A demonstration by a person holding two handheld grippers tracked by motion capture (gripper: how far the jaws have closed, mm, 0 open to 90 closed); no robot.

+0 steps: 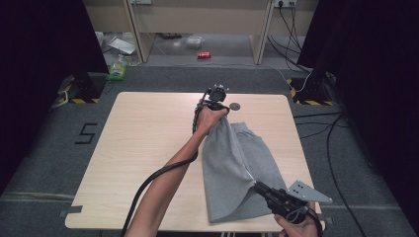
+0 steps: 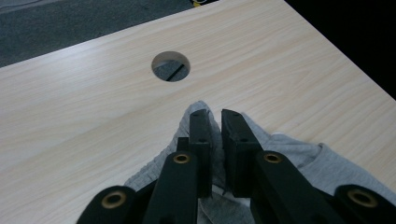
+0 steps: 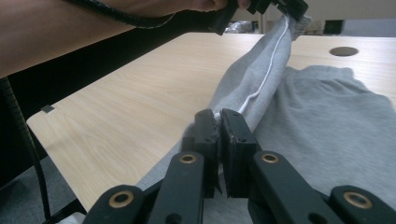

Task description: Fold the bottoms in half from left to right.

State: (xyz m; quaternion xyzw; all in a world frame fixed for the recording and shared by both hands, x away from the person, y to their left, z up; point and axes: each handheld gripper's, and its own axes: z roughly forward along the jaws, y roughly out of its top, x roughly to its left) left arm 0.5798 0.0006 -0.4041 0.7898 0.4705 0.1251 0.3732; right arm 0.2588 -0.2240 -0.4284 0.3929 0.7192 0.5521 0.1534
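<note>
Shorts (image 1: 237,168), grey and soft, lie on the right half of the table (image 1: 148,148), with one edge lifted off the wood and stretched taut between the two grippers. The left gripper (image 1: 216,100) holds the far end of that edge up near the table's back rim; in the left gripper view its jaws are closed on a small peak of the grey cloth (image 2: 201,109), just short of a round hole (image 2: 171,66) cut through the tabletop. The right gripper (image 1: 257,185) holds the near end, low over the front right corner; in the right gripper view its jaws are pinched shut on the fabric (image 3: 261,88), and a white cord (image 3: 266,70) runs along the raised fold towards the other gripper. The rest of the shorts lies flat and a little rumpled to the right of the fold. A grey three-cornered plate (image 1: 306,191) sits on top of the right gripper, and a black ribbed cable (image 1: 148,182) trails under the left forearm (image 1: 168,187). On the grey floor left of the table a dark mark shaped like the figure 5 (image 1: 85,133) can be read. Farther back, under a pale desk, lie a red can (image 1: 204,55), a clear box (image 1: 195,41) whose contents cannot be made out, and a green bottle (image 1: 117,68); any print on them is too small to read.
</note>
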